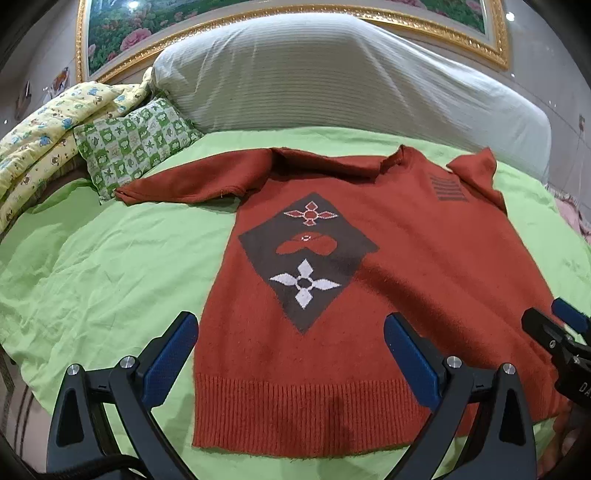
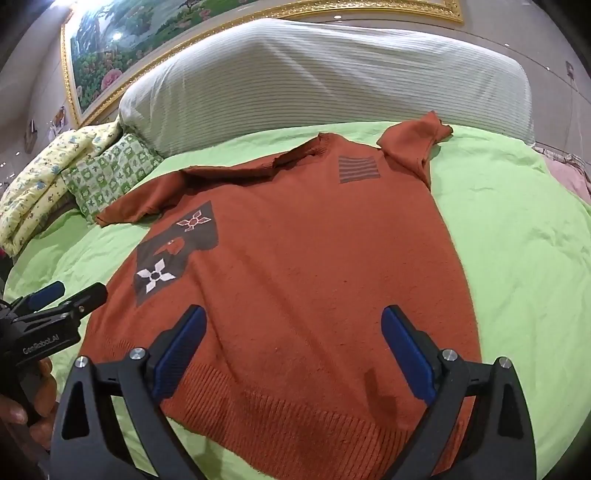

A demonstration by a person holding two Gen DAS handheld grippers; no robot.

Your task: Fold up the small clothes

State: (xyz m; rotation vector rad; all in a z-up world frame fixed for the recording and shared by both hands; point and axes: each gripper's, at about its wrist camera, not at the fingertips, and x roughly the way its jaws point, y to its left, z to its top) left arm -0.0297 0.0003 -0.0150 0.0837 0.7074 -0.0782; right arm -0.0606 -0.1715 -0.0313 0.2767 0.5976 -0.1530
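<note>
Fuzzy knit sweater (image 1: 388, 258) with ribbed hem lies on matt, creased cotton sheet (image 1: 110, 258).

A light green sheet (image 1: 110, 258) covers the bed. At its head lies a large white ribbed pillow (image 1: 332, 74). Left of that pillow sits a small green-and-white checked cushion (image 1: 129, 144), touching a folded yellow quilt (image 1: 40, 144) with a cartoon print. Behind, on the wall, hangs a gold-framed painting (image 1: 122, 33) of flowers. A pink cloth (image 2: 569, 173) shows at the bed's right edge.
</note>
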